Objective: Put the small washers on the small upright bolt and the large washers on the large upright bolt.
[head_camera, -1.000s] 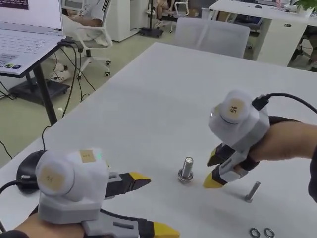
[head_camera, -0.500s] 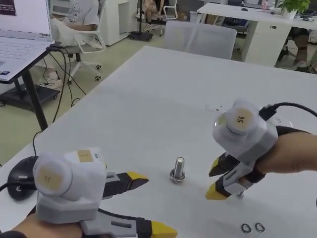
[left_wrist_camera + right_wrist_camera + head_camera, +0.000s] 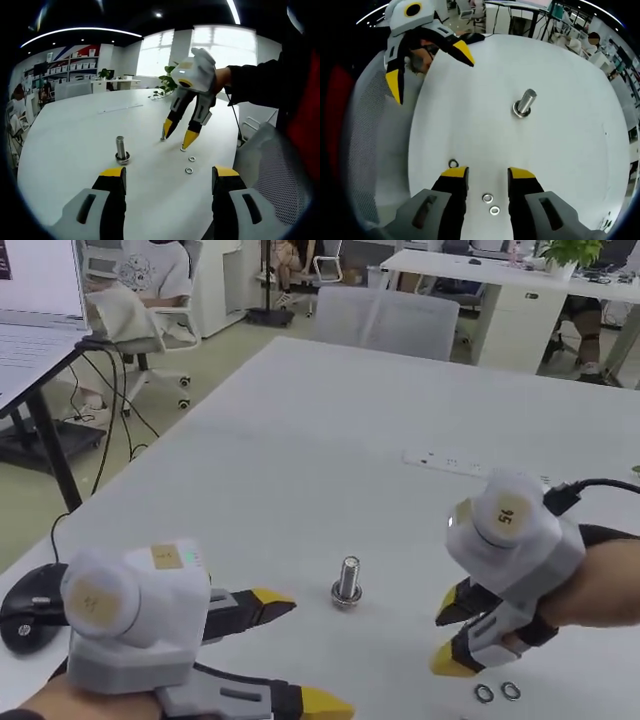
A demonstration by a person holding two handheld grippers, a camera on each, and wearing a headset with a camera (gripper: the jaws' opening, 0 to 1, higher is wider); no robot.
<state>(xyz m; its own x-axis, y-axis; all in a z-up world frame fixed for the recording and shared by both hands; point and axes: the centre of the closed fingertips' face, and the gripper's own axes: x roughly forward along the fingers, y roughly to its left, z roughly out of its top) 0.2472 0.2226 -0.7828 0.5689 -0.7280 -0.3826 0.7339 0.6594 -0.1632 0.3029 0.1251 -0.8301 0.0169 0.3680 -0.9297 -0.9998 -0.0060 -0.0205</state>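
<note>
Two small silvery flat metal washers (image 3: pixel 487 198) lie side by side on the worktop, between and just below the tips of the right tongs (image 3: pixel 488 172). Those tongs hang open and empty over them. The left tongs (image 3: pixel 170 172) are also spread wide and hold nothing.

The washers are probably light, stiff and slick. Lying flat on a smooth surface they give little to grip, so pinching one across its outer rim, or tipping it onto its edge first, seems the safest hold.

The thick silvery upright bolt (image 3: pixel 524 103) stands well ahead of both tongs. A thin upright bolt (image 3: pixel 162 135) stands just beside a tip of the right tongs.

The white, smooth worktop (image 3: pixel 300 440) would let a nudged washer skate. Around it is an open office with a grey chair (image 3: pixel 400 320).
</note>
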